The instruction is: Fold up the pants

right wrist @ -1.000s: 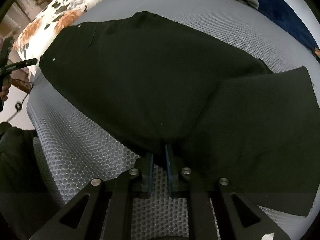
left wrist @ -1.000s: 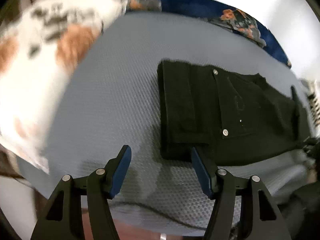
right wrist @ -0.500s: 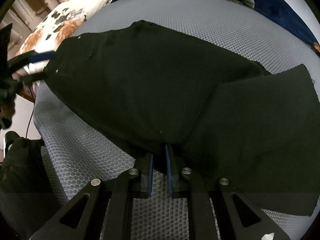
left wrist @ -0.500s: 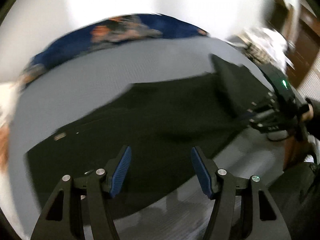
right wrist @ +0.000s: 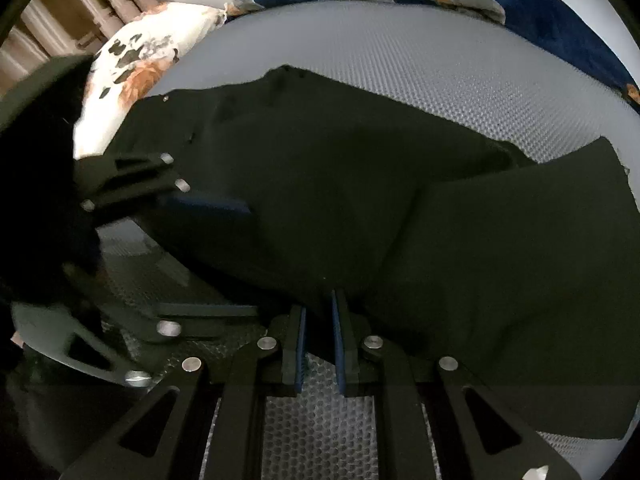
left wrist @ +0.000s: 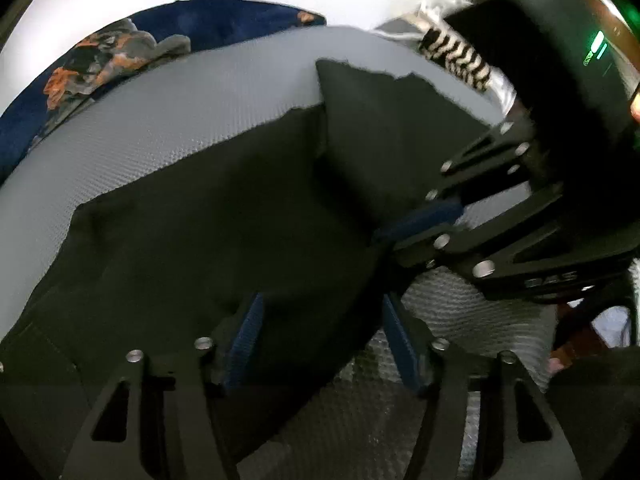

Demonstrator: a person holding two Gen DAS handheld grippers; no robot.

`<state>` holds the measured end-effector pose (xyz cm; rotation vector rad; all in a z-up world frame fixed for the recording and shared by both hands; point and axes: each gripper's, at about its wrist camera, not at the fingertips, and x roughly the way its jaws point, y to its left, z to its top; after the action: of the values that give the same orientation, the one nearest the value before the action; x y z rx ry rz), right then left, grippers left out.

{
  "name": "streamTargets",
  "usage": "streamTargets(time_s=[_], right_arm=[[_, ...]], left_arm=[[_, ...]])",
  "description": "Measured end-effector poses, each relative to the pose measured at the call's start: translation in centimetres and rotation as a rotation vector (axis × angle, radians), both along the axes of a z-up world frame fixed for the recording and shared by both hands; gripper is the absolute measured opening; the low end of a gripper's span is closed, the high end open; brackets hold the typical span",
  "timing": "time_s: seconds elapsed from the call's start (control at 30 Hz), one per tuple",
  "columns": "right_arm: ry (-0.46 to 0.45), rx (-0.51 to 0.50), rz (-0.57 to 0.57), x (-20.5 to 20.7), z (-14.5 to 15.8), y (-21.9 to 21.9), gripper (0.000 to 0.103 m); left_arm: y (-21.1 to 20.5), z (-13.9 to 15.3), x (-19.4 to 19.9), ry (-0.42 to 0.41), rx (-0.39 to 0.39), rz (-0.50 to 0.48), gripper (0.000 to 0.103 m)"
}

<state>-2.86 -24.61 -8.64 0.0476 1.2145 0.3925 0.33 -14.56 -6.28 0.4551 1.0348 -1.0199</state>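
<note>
Across the grey mesh mattress [right wrist: 400,56], black pants [right wrist: 340,184] spread flat, one leg folded over, right gripper [right wrist: 319,340] pinching their near edge, left gripper [left wrist: 320,336] wide open over the fabric.

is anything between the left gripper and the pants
Nothing visible. The left gripper is open with its fingers straddling the near edge of the pants, only cloth and grey mattress between them. The right gripper is shut on the same edge, off to the side.
</note>
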Motion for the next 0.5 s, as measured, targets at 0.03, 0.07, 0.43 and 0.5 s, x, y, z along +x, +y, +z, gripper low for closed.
streamTargets(time_s=[0.03, 0.07, 0.43, 0.5], right_arm=[[-0.003, 0.005, -0.003, 0.1, 0.2, 0.0, 0.011], [-0.005, 0.009, -0.003, 0.1, 0.3, -0.1, 0.011], [-0.036, 0.156, -0.248, 0.6, 2.0, -9.5, 0.030], [-0.045, 0.174, -0.350, 1.2, 1.8, -13.0, 0.030]], left_arm=[[-0.4, -0.3, 0.0, -0.008, 0.017, 0.000, 0.040], [-0.9, -0.8, -0.1, -0.023, 0.052, 0.003, 0.022], [-0.6, -1.1, 0.7, -0.017, 0.045, 0.071, 0.005], [-0.4, -1.1, 0.8, -0.006, 0.039, 0.082, 0.005]])
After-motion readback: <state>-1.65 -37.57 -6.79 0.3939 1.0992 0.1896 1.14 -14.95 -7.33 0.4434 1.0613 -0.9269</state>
